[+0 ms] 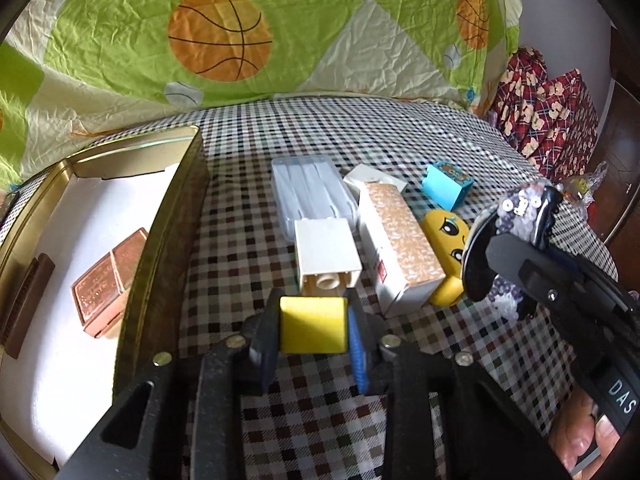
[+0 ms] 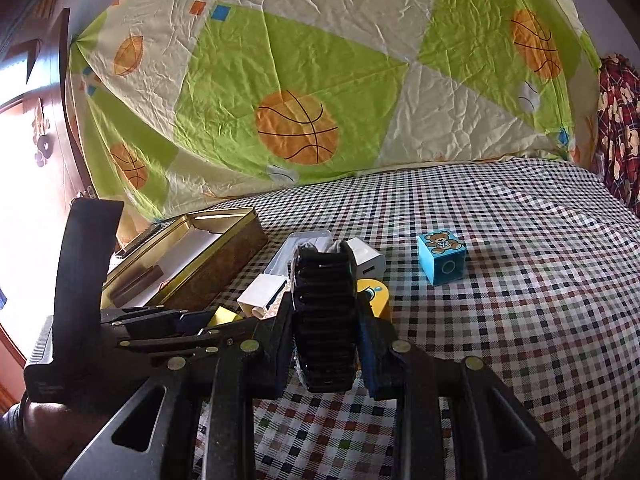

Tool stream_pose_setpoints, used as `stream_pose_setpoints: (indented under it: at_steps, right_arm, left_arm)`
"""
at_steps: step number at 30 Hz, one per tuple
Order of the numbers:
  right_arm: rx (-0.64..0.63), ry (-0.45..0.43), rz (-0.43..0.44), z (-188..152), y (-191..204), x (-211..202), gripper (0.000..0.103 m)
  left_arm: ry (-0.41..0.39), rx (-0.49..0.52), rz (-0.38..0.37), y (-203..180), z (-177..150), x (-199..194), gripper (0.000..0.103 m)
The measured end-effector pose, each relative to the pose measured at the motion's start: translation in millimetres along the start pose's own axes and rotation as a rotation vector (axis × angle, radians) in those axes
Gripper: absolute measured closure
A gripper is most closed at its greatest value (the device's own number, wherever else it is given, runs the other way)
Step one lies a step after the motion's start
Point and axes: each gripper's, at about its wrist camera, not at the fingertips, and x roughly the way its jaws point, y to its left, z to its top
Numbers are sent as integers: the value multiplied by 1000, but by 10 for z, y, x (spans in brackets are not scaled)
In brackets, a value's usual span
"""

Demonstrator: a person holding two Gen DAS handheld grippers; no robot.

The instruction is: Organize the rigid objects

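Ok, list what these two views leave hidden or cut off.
- Gold tin: its near end runs off the left wrist view's edge.
- Yellow face block: partly behind the patterned box and the right gripper.
- Yellow block: the left gripper covers most of it in the right wrist view.

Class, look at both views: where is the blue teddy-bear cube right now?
The blue cube sits on the checked cloth, right of the pile in the right wrist view; in the left wrist view it lies behind the yellow face block.
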Motion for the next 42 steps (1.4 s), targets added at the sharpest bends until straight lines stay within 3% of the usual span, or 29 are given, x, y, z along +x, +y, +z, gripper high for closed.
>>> stream_pose_setpoints:
  at_steps: [8, 32, 42]
  right_arm:
    - [1, -8, 3, 2, 4, -17, 73]
    - [-2, -74, 18, -15, 9, -135, 73]
    - [-10, -113, 23, -29, 23, -197, 73]
  left_arm:
    - [-68, -62, -42, 137, -41, -149, 75]
    - [-466, -42, 82, 53, -216, -821, 75]
    - [-537, -31, 106, 44, -254, -930, 75]
